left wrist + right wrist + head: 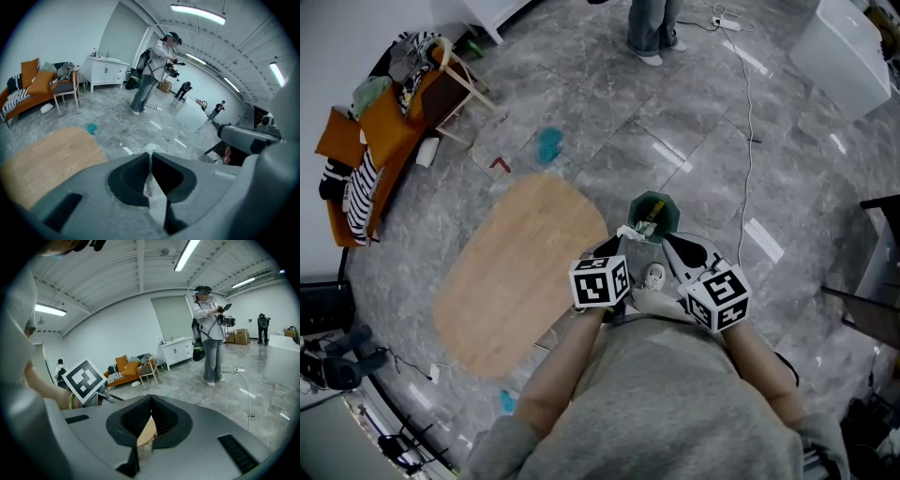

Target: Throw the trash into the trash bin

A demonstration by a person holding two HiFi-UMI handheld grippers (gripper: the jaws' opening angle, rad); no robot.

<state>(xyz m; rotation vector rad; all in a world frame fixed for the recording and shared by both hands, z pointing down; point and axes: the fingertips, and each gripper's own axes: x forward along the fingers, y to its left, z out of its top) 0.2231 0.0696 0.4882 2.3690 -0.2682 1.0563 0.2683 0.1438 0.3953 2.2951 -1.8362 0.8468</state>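
Note:
A dark green trash bin [667, 208] stands on the floor just ahead of both grippers, with some scraps inside. My left gripper [623, 236] is shut on a thin white piece of crumpled paper trash [630, 231], held at the bin's near rim. In the left gripper view the white paper trash [150, 151] sticks up between the closed jaws of that left gripper [150, 159]. My right gripper [672, 242] hovers right beside the bin; in its own view the right gripper [150, 399] has its tips meeting, with no held thing that I can make out.
A light oval wooden table [520, 272] lies to the left. A person [654, 28] stands beyond the bin, next to a floor cable [748, 122]. An orange sofa [366, 159] and chair are at far left, a white cabinet [848, 52] at top right.

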